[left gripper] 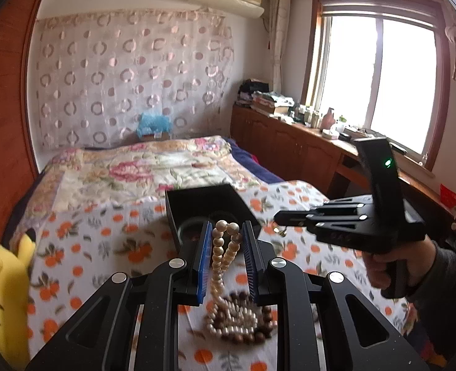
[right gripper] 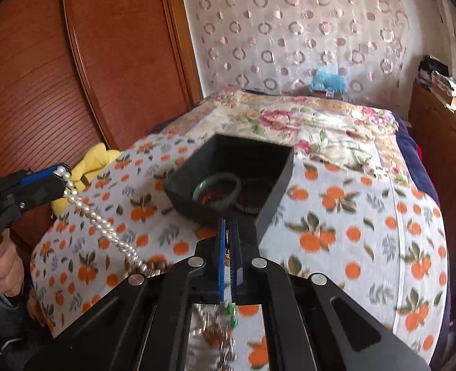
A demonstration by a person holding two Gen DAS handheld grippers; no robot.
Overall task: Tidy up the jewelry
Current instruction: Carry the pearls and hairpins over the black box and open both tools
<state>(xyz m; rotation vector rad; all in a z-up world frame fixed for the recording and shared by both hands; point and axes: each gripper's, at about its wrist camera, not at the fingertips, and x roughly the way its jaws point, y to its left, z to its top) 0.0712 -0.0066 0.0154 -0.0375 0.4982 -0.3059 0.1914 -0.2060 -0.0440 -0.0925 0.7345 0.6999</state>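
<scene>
My left gripper (left gripper: 227, 241) jaws are pinching the pearl necklace (left gripper: 223, 255); my right gripper (right gripper: 229, 247) jaws are clamping a thin chain (right gripper: 227, 241). The bangle (right gripper: 217, 192) is sitting in the black box (right gripper: 277, 185); beads are waiting on the bed (right gripper: 351, 216).

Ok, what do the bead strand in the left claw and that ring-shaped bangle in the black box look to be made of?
Bead strand: glossy, cream-white round beads with soft highlights, pearl-like; real or imitation can't be told. Bangle: smooth, translucent grey-green ring with a polished sheen, looks like jade or glass. Black box: matte, stiff flat walls, likely plastic or card.
</scene>
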